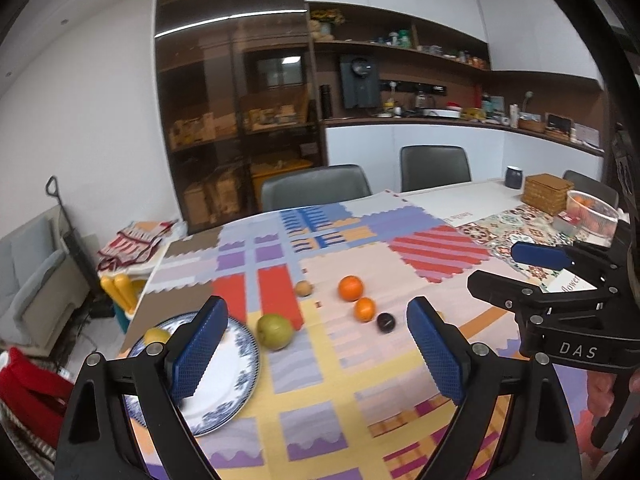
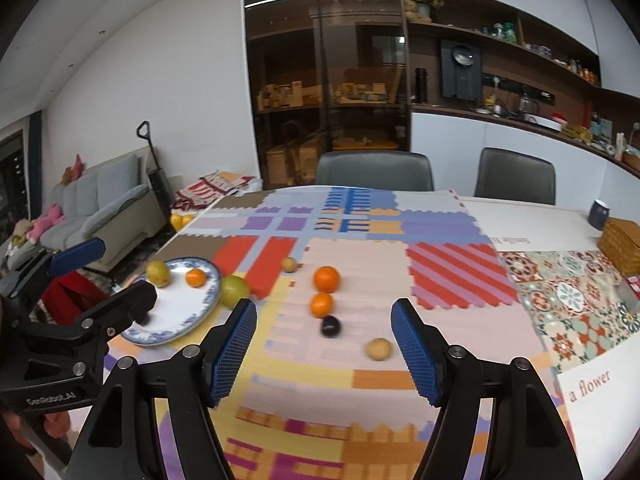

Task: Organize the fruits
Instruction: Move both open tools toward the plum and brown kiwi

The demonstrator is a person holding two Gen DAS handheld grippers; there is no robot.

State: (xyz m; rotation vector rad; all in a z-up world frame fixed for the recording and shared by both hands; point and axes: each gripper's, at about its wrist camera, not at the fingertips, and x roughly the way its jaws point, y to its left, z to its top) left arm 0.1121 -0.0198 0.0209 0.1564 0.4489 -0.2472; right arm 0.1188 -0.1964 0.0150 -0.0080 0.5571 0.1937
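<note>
A blue-and-white plate lies at the table's left edge and holds a yellow fruit and a small orange. A green pear rests against its rim. On the cloth lie two oranges, a dark plum and two small tan fruits. My left gripper is open and empty above the plate and the pear. My right gripper is open and empty, hovering near the plum.
A patchwork cloth covers the table. A wicker box, a dark mug and a clear tub stand at the far right. Grey chairs stand behind the table. A sofa is at left.
</note>
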